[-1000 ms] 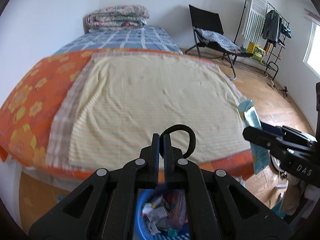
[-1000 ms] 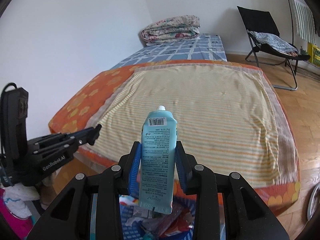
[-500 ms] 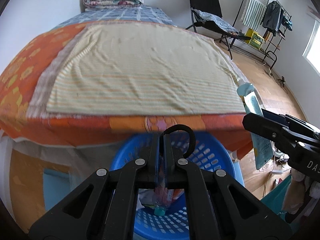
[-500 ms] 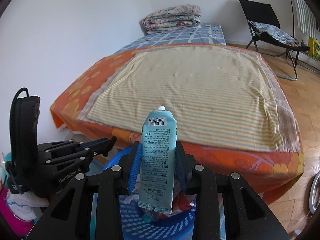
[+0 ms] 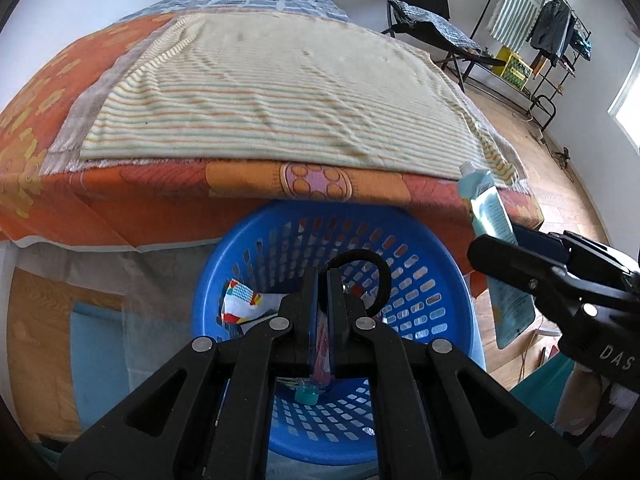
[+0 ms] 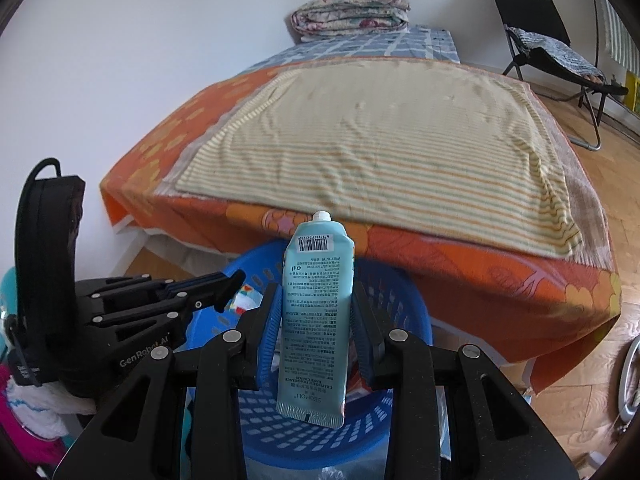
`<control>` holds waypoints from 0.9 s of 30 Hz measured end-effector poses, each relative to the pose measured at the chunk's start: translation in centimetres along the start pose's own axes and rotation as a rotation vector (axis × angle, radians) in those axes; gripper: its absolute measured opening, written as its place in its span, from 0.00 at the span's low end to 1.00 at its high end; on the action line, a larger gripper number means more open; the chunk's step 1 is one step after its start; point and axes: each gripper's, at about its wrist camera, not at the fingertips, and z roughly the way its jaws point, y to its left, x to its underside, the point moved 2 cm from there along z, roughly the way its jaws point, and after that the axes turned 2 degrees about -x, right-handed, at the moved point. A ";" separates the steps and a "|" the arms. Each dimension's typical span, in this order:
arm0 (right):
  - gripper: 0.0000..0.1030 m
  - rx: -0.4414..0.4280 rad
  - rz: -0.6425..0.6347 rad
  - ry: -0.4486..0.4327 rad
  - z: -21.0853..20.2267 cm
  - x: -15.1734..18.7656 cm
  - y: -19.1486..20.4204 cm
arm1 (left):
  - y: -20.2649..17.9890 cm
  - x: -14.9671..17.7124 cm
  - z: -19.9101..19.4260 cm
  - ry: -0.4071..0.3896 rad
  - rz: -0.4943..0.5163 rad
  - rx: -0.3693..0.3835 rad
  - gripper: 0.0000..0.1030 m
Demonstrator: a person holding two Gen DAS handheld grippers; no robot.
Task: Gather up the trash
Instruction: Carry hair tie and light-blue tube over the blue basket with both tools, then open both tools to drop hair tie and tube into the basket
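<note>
Hovering over the blue basket at the near foot of the bed. Right gripper clamping an upright teal tube; left gripper pinching a black hair band tight above the basket's trash.

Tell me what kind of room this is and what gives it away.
Most likely a bedroom in a home. A bed with an orange floral sheet and a striped blanket fills the view, a folded quilt lies at its far end, and a clothes rack stands by the wall.
</note>
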 end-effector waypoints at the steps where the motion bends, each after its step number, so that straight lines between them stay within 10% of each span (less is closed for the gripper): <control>1: 0.31 0.000 0.002 0.005 0.1 0.1 0.0 | 0.0 0.1 0.1 0.005 -0.002 0.002 0.01; 12: 0.31 -0.001 0.042 0.064 0.8 1.1 -0.8 | 0.1 0.6 0.4 0.028 -0.009 -0.002 0.03; 27: 0.38 0.019 0.056 0.083 1.1 1.2 -1.0 | 0.4 0.9 0.5 0.032 -0.026 -0.018 0.39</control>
